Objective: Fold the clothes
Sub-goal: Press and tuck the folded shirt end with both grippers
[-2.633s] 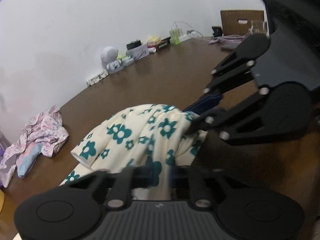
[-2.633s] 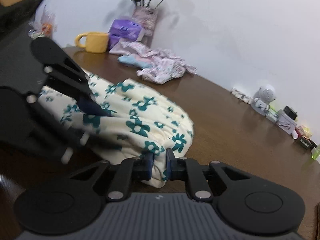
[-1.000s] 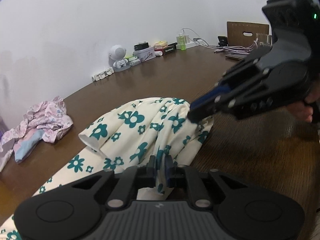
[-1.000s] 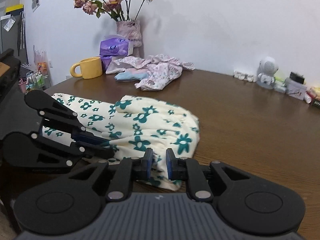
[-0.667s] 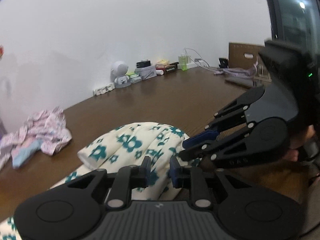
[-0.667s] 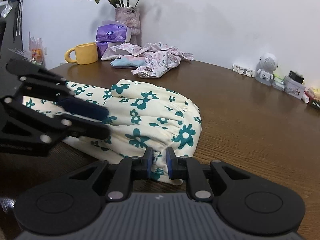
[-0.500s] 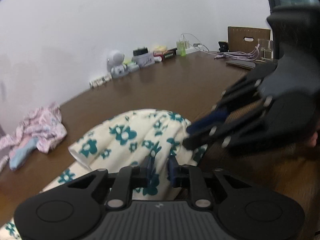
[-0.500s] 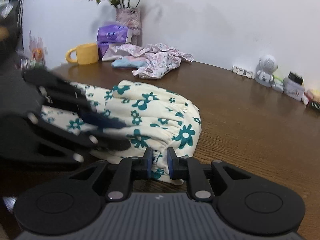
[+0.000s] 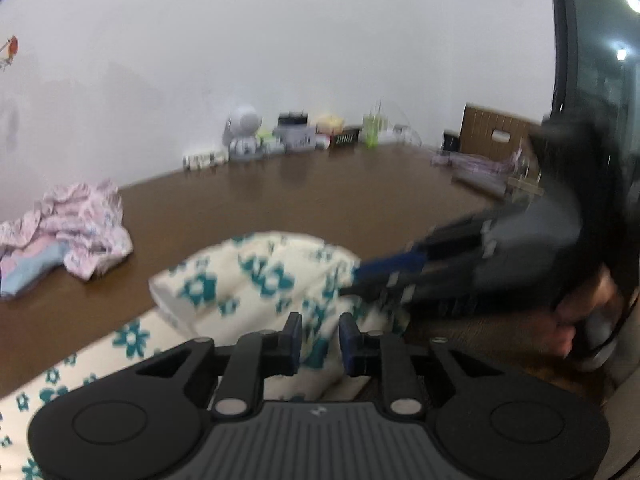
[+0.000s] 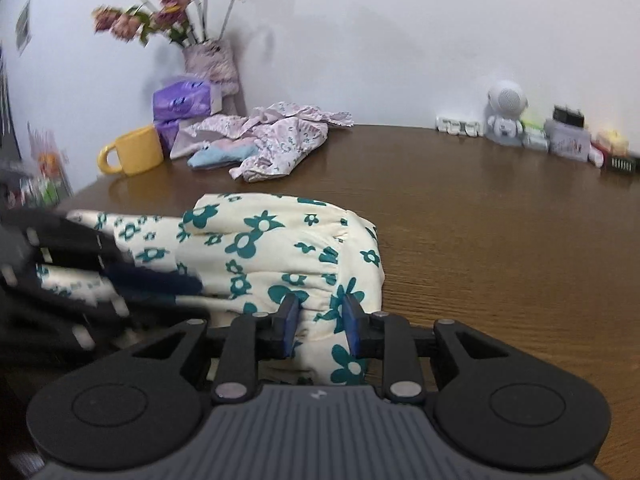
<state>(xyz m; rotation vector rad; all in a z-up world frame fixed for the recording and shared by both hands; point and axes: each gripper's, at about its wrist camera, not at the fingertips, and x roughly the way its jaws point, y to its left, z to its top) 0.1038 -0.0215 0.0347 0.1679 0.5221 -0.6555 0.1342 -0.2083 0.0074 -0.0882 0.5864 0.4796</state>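
Right wrist view: your vase (image 10: 212,62) stands at the bench's far left corner against the wall, with dried flowers (image 10: 160,12) in it; beside it sit purple tissue packs (image 10: 182,100) and a yellow mug (image 10: 134,152), whose inside you cannot see.

Your right gripper (image 10: 319,330) has its fingers (image 10: 289,328) apart, with a bunched fold of the floral garment (image 10: 260,248) lying between them; the pads look just clear of the cloth, though that is hard to tell. Your left gripper (image 9: 319,340) also has its fingers (image 9: 294,338) parted, straddling the same cloth's near edge. In the left wrist view the right gripper (image 9: 460,268) is blurred, its tips at the garment's right end, with your hand (image 9: 580,316) behind it.

The garment lies in a rumpled heap near the front edge of the brown wooden bench (image 10: 500,220). A pink crumpled garment (image 10: 276,140) lies toward the far left edge. Along the far edge by the white wall (image 10: 400,32) sit a small white robot figure (image 10: 505,114) and assorted small boxes (image 10: 568,142).
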